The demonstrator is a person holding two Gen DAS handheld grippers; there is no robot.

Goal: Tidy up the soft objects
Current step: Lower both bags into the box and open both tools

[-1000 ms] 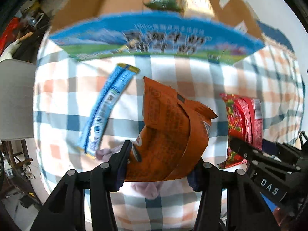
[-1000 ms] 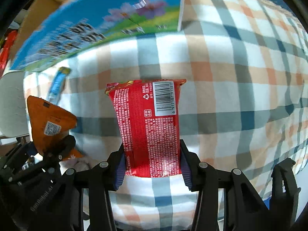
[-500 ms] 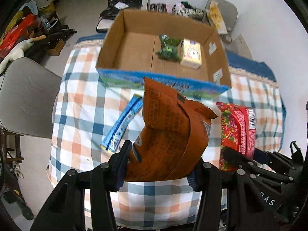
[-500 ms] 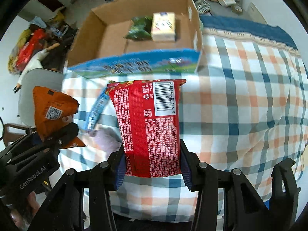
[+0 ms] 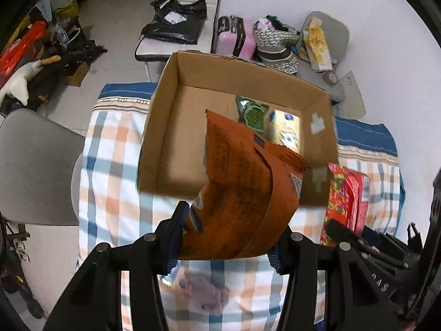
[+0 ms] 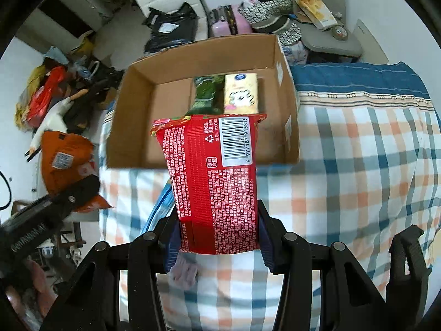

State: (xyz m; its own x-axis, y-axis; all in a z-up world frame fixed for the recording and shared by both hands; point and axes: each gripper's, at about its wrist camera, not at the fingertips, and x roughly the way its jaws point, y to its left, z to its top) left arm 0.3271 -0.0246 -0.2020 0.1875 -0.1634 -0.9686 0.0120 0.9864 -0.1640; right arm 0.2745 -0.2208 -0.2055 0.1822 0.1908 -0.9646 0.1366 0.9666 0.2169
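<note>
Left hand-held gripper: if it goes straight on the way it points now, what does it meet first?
Probably the checked tablecloth just before the cardboard box; depth is unclear. The left hand-held gripper holds the orange packet.

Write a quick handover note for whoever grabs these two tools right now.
Left tool: shut on the orange snack bag, held above the table near the cardboard box.
Right tool: shut on the red snack packet, also lifted, box ahead.
Done: green packet and yellow pack lie in the box.
Left: drop both held packs in the box, then fetch the blue packet and the pinkish soft item from the checked tablecloth.
</note>
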